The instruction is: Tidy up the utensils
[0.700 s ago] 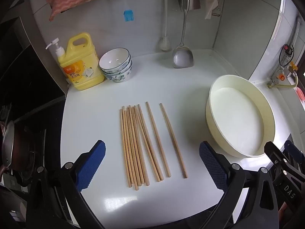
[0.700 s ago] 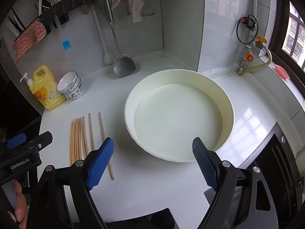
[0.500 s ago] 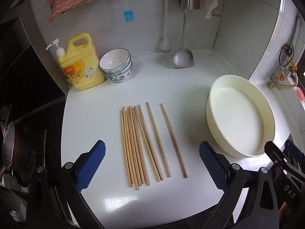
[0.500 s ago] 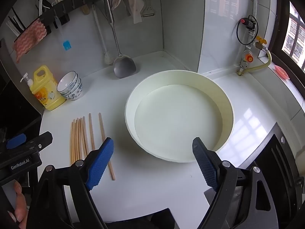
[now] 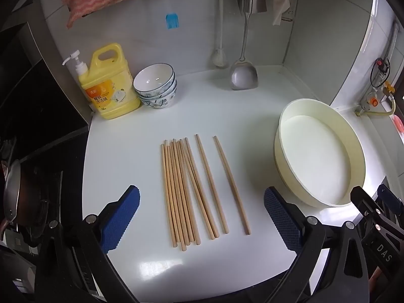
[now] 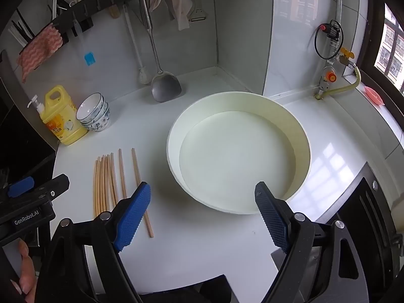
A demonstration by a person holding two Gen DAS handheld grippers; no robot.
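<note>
White glossy kitchen counter (image 5: 126, 156) | wooden chopsticks (image 5: 192, 189) lie loose just ahead of left gripper (image 5: 200, 216), between its spread, empty jaws | right gripper (image 6: 202, 213) also spread, empty, facing round cream basin (image 6: 300, 136) | risk: thin smooth sticks may roll or scatter when pinched

Left gripper (image 5: 202, 217), jaws wide, above chopsticks (image 5: 186, 192) beside basin (image 5: 358, 156).
</note>
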